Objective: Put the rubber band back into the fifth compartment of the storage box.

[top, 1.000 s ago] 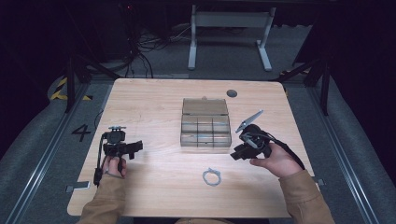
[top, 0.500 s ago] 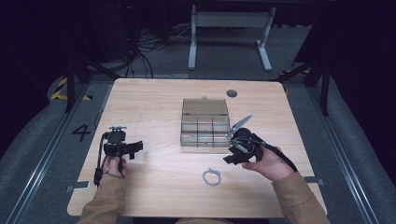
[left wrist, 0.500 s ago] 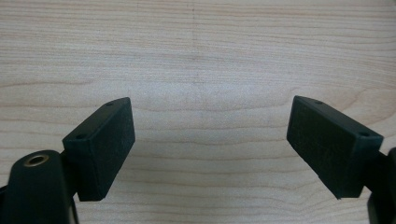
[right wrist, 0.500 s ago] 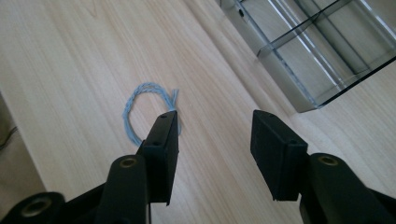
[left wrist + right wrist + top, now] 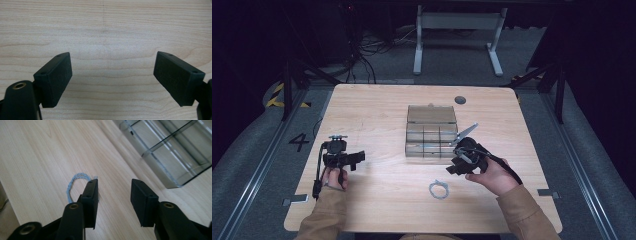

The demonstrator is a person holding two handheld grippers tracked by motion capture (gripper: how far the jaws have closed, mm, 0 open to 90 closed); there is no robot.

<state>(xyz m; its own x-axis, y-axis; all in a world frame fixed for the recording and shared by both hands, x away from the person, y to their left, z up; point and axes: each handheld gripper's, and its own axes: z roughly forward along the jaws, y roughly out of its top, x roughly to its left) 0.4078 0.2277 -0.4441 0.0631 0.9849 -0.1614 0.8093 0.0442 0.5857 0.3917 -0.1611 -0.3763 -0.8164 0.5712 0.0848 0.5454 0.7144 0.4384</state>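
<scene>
Right gripper (image 5: 113, 192) jaws apart, empty, nearer of the 2. Pale blue loop (image 5: 75, 183), possibly cord, lies flat on table (image 5: 377, 115), near-left of jaws, beside clear box (image 5: 432, 132). Left gripper (image 5: 112, 75) agape, idle.

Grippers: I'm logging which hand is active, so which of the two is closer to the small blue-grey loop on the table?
The right gripper: it hangs just above the loop, beside the clear box. The left gripper sits far across the table.

pale wood-grain table (image 5: 377, 115), light-blue braided loop (image 5: 75, 183), clear box (image 5: 432, 131)
</scene>
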